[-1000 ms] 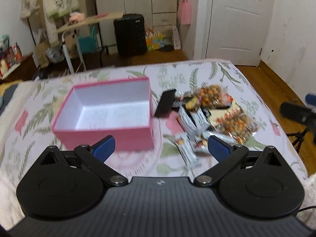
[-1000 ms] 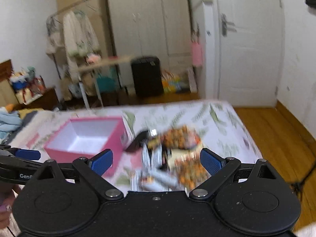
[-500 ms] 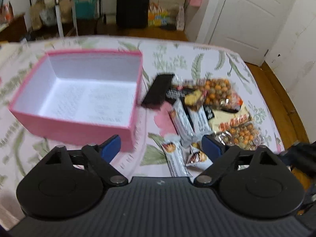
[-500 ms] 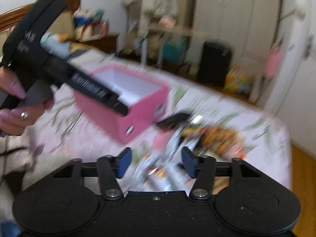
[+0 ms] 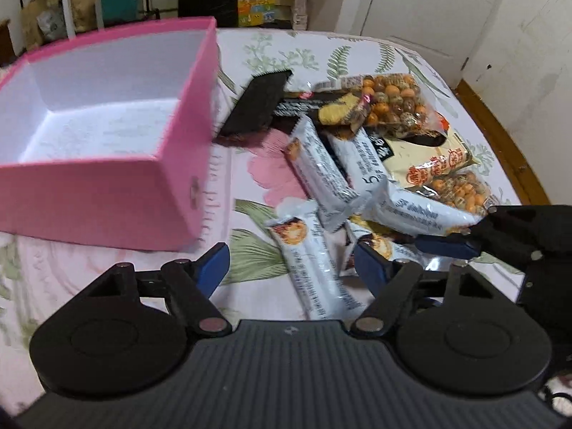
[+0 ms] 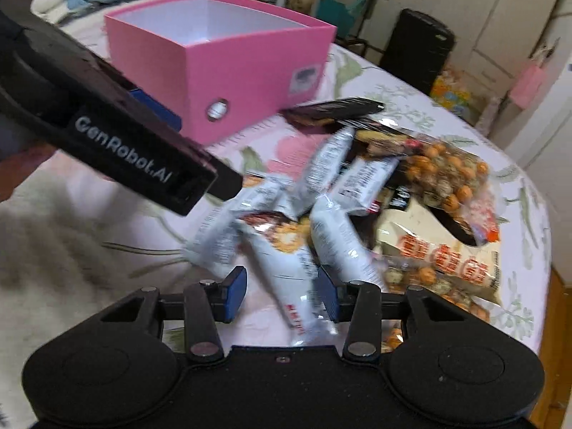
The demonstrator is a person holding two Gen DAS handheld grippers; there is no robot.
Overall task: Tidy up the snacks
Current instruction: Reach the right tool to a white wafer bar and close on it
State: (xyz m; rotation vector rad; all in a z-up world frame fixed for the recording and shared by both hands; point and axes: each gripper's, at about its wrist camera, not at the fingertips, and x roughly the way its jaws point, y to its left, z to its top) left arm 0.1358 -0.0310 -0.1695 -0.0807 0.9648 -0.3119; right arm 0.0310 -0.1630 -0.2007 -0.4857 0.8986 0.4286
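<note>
An empty pink box point(image 5: 107, 186) with a white inside stands on the floral bedspread, also in the right wrist view point(image 6: 228, 71). To its right lies a pile of snacks: several white bar packets point(image 5: 318, 171), peanut bags point(image 5: 389, 100) and a black packet point(image 5: 261, 103). My left gripper point(image 5: 291, 264) is open, straddling a white bar packet point(image 5: 314, 268) lying on the bed. My right gripper point(image 6: 282, 291) is open around another white bar packet point(image 6: 286, 264); it shows at the right edge of the left wrist view point(image 5: 464, 243).
The bed's right edge point(image 5: 500, 164) drops to a wooden floor. A black suitcase point(image 6: 416, 53), a wardrobe and a clothes rack stand beyond the bed. The left gripper's body point(image 6: 118, 132) crosses the right wrist view, close to the box.
Both grippers have come down and forward to the snack pile. Both grippers' jaws have narrowed, each now straddling a white bar packet.
</note>
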